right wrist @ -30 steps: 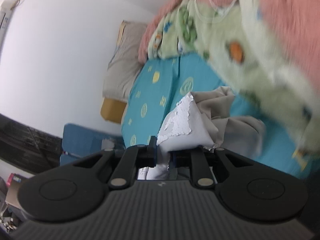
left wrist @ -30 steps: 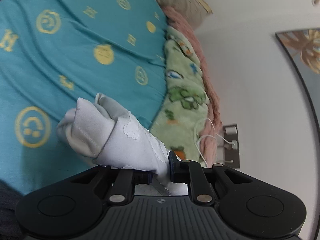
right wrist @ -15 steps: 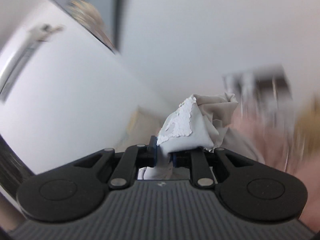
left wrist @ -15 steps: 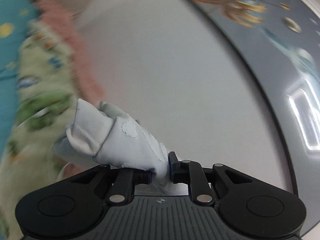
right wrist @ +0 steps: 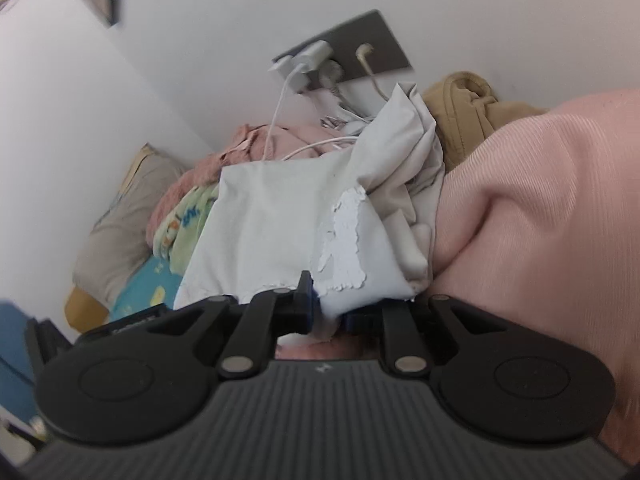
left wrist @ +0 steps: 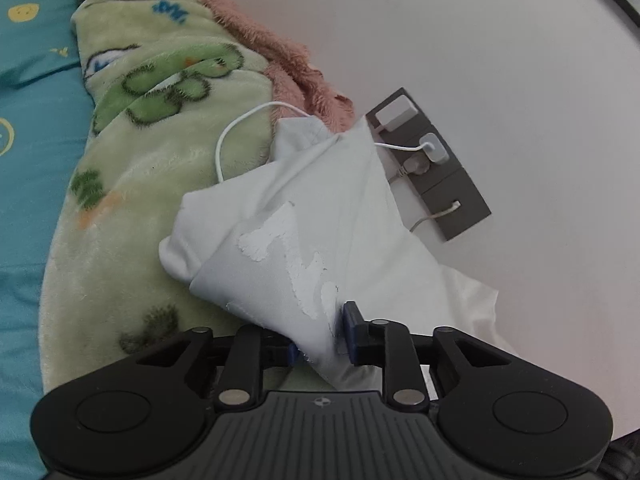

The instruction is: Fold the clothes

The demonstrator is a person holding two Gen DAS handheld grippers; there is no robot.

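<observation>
left claw (left wrist: 320, 338): clamped on cloth | right claw (right wrist: 326, 304): clamped on cloth

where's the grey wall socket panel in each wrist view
Left wrist: socket panel right of centre, partly behind the raised white garment.
Right wrist: socket panel top centre, above the garment.
Shared landmark: the white charger plugged into it.

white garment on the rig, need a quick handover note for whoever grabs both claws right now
Left claw: shut on the white garment.
Right claw: shut on another part of it, near the cracked white print.
Garment hangs bunched between the claws, above the green blanket, close to the wall socket and charger cable.
Done: picked up. Left: spread flat, fold.
</observation>
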